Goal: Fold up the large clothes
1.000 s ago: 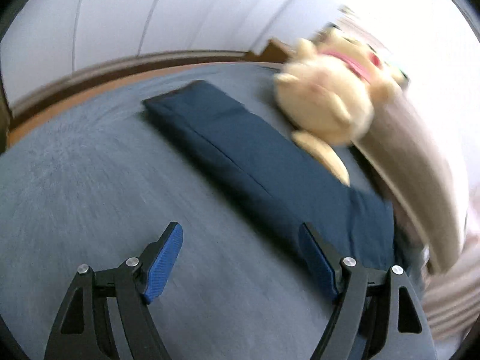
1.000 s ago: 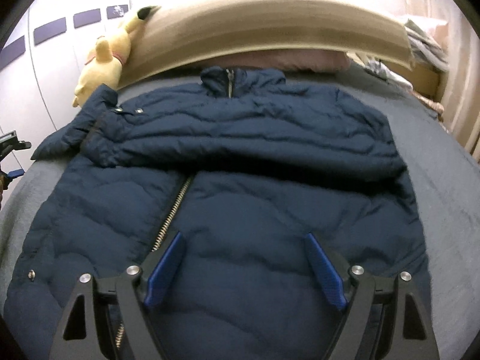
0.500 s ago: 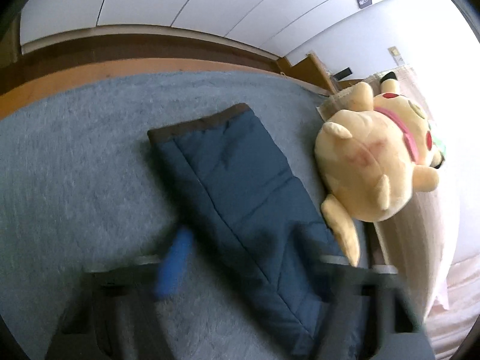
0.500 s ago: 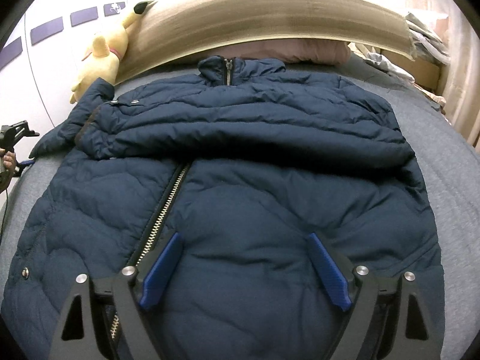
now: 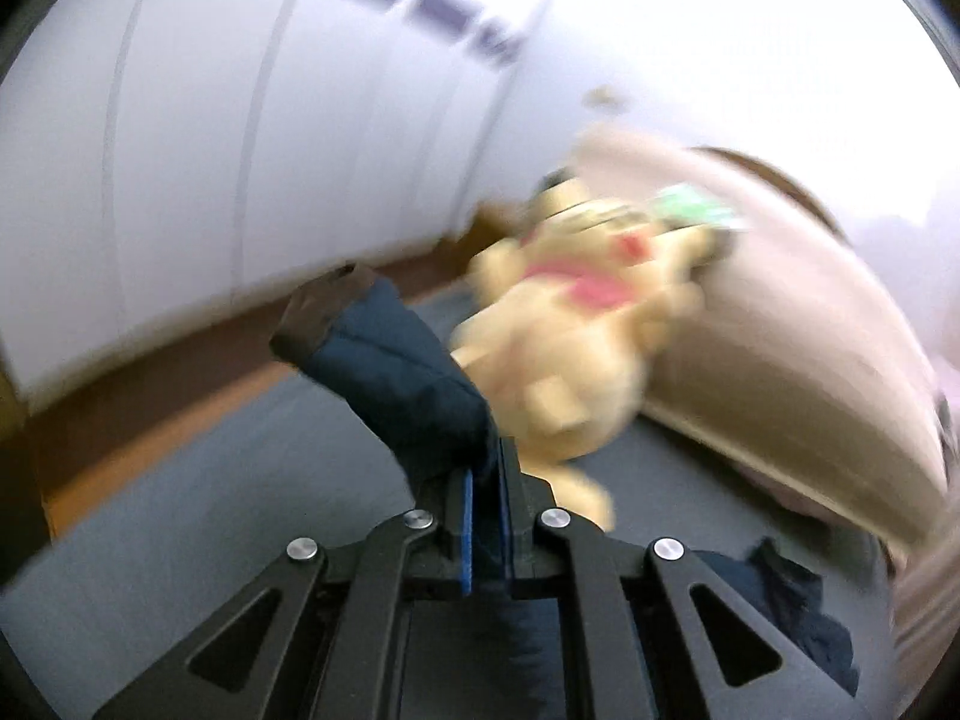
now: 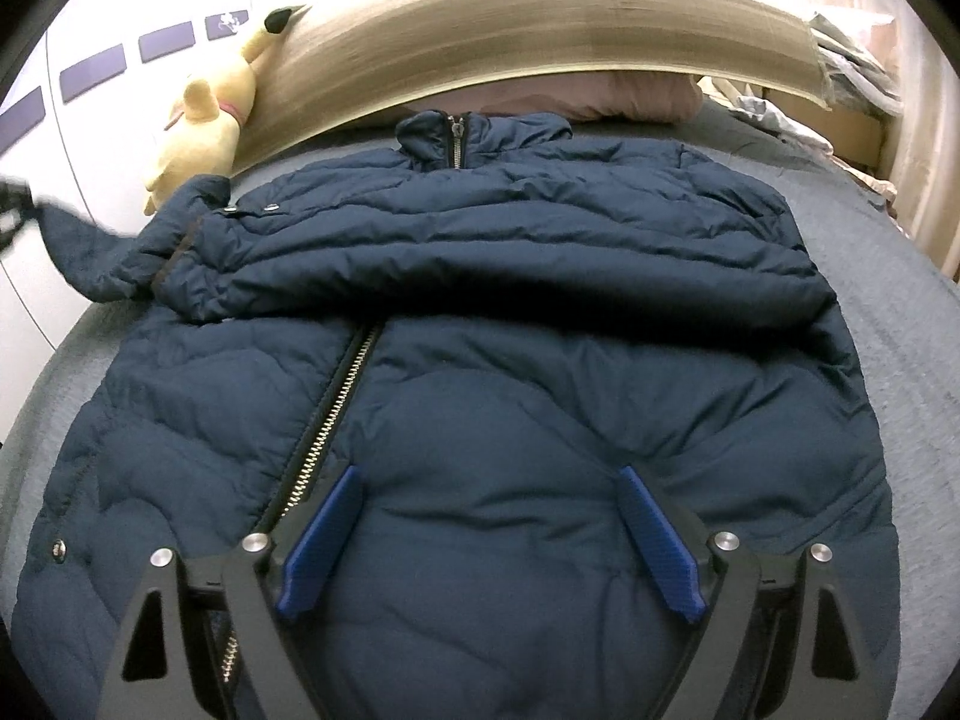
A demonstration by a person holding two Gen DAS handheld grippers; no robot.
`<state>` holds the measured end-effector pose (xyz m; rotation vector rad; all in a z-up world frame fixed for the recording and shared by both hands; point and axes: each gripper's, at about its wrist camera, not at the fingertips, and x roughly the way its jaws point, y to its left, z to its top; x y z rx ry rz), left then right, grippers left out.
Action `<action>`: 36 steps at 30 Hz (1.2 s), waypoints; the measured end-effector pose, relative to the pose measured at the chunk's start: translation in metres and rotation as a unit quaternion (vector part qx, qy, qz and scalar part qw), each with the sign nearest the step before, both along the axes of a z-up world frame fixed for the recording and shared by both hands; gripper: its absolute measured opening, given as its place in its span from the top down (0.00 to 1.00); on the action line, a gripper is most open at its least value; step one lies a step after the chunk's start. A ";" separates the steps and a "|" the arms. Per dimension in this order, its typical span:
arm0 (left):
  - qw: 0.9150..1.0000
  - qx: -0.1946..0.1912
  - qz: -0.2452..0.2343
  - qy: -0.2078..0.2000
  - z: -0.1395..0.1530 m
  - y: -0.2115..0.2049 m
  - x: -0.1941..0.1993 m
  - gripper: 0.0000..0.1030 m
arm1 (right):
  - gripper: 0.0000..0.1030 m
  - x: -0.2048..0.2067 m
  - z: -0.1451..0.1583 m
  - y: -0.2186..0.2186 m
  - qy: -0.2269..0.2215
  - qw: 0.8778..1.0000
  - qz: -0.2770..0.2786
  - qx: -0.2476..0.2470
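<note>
A navy quilted jacket (image 6: 480, 420) lies front up on the grey bed cover (image 6: 888, 312), collar toward the headboard, its right sleeve folded across the chest. In the left wrist view my left gripper (image 5: 486, 468) is shut on the jacket's other sleeve (image 5: 390, 372), whose dark cuff sticks up above the bed. That raised sleeve (image 6: 78, 252) also shows at the left edge of the right wrist view, with the left gripper a dark blur at its end. My right gripper (image 6: 486, 486) stands open just above the jacket's lower front, nothing between its blue pads.
A yellow plush toy (image 5: 570, 348) leans on the beige headboard (image 6: 540, 24) at the bed's far left corner. A pink pillow (image 6: 600, 99) lies behind the collar. Crumpled laundry (image 6: 840, 60) is piled at the far right. White wardrobe panels (image 5: 180, 150) stand past the left bedside.
My left gripper went from open over the flat sleeve to shut on it, then rose, lifting the cuff end off the bed. The right gripper has kept its place over the jacket.
</note>
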<state>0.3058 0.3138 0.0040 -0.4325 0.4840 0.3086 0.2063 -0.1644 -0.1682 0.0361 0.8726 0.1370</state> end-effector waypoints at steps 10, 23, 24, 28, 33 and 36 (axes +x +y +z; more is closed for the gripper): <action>0.971 0.092 -0.203 -0.082 0.074 -0.209 -0.008 0.94 | 0.13 0.000 0.010 -0.010 -0.001 0.999 -0.012 0.038; 0.926 0.092 -0.360 0.065 -0.042 -0.390 0.024 0.93 | 0.13 -0.022 0.044 -0.094 -0.013 0.983 -0.093 0.160; 0.923 0.093 -0.365 0.081 -0.049 -0.396 0.021 0.93 | 0.13 -0.023 0.044 -0.101 -0.012 0.981 -0.101 0.165; 0.904 0.077 -0.392 0.153 -0.072 -0.404 0.028 0.92 | 0.13 -0.023 0.046 -0.120 -0.012 0.977 -0.116 0.176; 0.879 0.016 -0.435 0.196 -0.076 -0.404 0.028 0.89 | 0.12 -0.018 0.054 -0.125 -0.017 0.973 -0.121 0.196; 0.869 -0.036 -0.449 0.205 -0.070 -0.405 0.029 0.87 | 0.12 -0.018 0.061 -0.123 -0.025 0.974 -0.118 0.195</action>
